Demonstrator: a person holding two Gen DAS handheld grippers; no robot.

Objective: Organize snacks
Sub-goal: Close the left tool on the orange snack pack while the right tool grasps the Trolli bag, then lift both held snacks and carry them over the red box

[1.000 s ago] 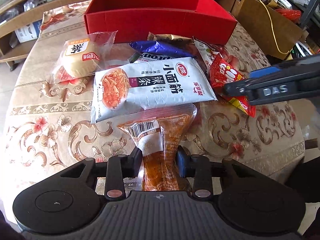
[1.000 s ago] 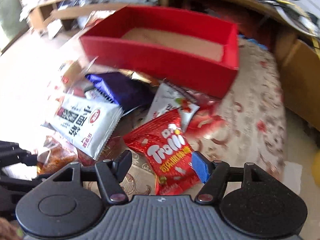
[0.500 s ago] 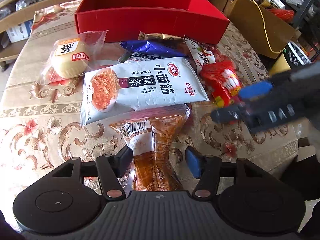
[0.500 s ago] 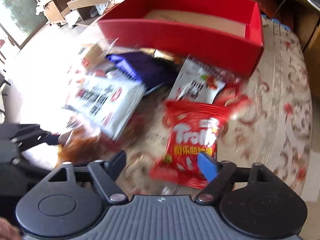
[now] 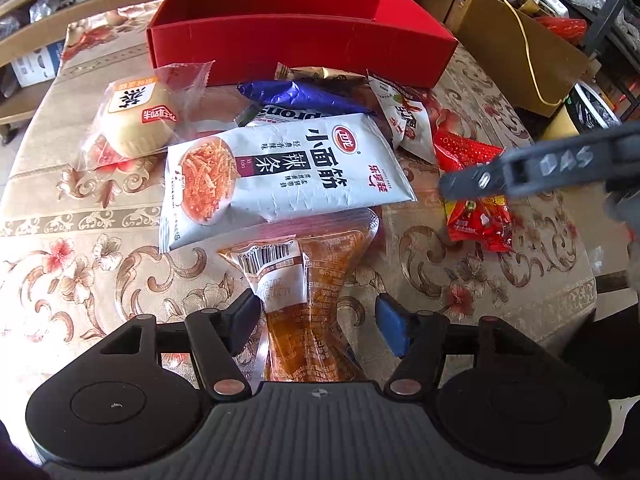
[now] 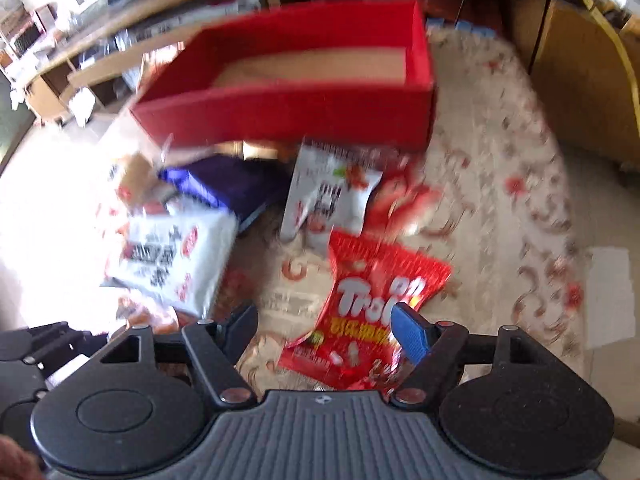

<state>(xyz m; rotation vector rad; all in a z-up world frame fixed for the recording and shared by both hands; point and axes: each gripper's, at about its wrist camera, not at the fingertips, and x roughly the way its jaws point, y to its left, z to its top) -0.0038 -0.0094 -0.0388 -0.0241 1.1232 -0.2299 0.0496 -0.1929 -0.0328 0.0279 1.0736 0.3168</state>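
1. Left gripper (image 5: 316, 316) spread wide around the orange snack pouch (image 5: 308, 296) — not gripping it.
2. Right gripper (image 6: 324, 322) spread wide over the Trolli bag (image 6: 372, 312), which lies on the table near the red box (image 6: 288, 112) — apparently lining up a grab.

Right view blurred; red Trolli packet (image 6: 376, 316) lettering partly behind blue fingertip (image 6: 408, 332)

Light: bright daylight, strongest from the left | Left wrist view: sharp, glare on the white snack bag (image 5: 280, 168); right gripper (image 5: 536, 168) smeared | Right wrist view: heavy motion blur over the red box (image 6: 288, 116) and packets, left side blown out white | Both: fisheye bending at the edges, dark corners
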